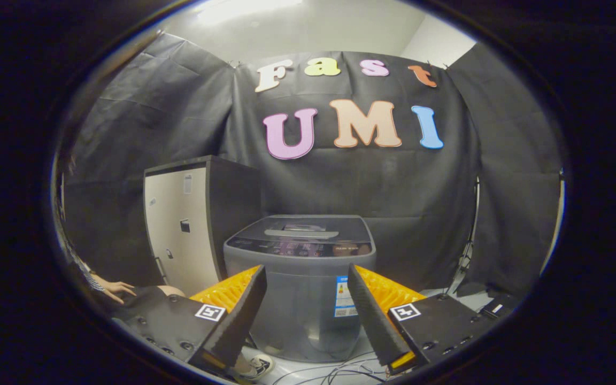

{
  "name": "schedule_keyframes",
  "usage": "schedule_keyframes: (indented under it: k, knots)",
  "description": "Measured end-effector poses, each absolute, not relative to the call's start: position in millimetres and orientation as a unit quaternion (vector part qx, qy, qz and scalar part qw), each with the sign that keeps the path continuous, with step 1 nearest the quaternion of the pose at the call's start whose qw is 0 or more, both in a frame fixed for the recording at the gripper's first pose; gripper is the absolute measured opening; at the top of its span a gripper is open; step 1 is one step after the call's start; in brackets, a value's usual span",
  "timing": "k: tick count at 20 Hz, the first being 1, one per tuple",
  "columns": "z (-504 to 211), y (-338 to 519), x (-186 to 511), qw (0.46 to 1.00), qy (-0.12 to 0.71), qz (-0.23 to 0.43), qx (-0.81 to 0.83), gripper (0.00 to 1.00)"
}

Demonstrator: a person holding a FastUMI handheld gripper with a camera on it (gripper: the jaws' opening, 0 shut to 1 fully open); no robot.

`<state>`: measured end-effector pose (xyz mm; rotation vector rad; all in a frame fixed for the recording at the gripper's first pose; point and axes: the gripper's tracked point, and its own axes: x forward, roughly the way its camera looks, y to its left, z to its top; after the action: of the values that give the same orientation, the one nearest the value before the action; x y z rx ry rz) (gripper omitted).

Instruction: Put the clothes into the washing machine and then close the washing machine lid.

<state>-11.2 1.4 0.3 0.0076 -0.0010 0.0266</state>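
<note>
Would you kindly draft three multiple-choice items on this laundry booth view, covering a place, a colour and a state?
1. Where is the tall cream-fronted cabinet relative to the grey top-loading washing machine?
A. On top of it
B. Beside it, near the person's hand
C. In front of it

2. What colour is the machine's body?
A. Grey
B. Red
C. White

3. How does the machine's lid stand?
A. Raised upright
B. Removed
C. Lying flat, closed

Key: 1 B, the cabinet stands alongside the machine; 2 A, its front panel is grey; 3 C, the lid lies flat, beyond the gripper, whose jaws are spread apart, holding nothing.
</note>
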Motion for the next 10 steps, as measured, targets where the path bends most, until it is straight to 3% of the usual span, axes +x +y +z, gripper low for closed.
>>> schedule_keyframes:
  k: [10]
  knots:
    - [0.7, 1.5, -10.9, 1.0, -0.002, 0.013, 0.004, 0.96]
